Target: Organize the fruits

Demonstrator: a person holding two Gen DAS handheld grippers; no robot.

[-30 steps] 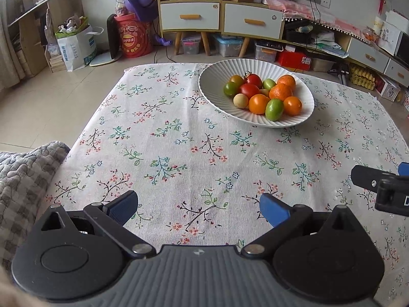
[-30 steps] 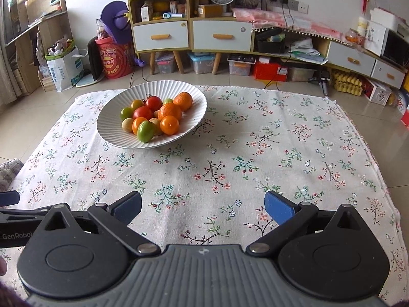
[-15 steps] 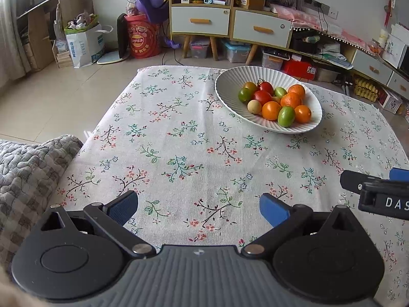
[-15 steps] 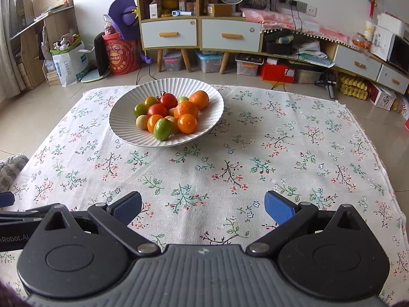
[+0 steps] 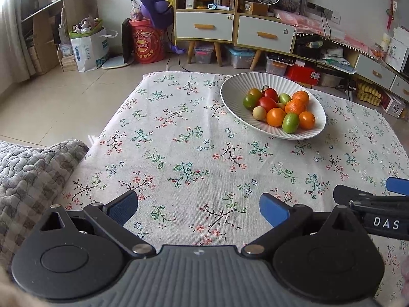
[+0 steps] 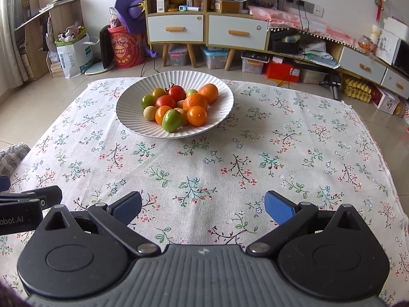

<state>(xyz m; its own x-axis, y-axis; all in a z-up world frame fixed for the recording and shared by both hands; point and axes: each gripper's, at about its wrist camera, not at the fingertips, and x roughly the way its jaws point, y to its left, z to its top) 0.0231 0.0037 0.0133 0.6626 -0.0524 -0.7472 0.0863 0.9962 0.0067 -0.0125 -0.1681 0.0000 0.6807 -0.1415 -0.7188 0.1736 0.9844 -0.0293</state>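
Note:
A white ribbed bowl [image 5: 231,94] [image 6: 127,107] stands on the far half of the flowered tablecloth [image 5: 179,158] [image 6: 255,158]. Inside it lie several small fruits: oranges [image 5: 295,107] [image 6: 195,101], red tomatoes [image 5: 267,102] [image 6: 165,101] and green fruits [image 5: 290,122] [image 6: 171,120]. My left gripper [image 5: 199,208] hovers open over the near part of the cloth, well short of the bowl, with nothing between its blue pads. Beside it on the right, my right gripper [image 6: 203,206] is likewise open and empty, its finger [image 5: 363,199] showing in the left wrist view.
A grey quilted cushion [image 5: 28,168] [image 6: 11,156] lies at the table's near left corner. Beyond the far edge are tiled floor, a drawer cabinet [image 5: 232,29] [image 6: 204,29], a red drum [image 5: 147,43], a paper bag [image 5: 89,48] and storage boxes.
Both grippers have drawn back and tilted up a little, so the bowl sits farther off and more of the room shows. Both stay open and the fruits have not moved.

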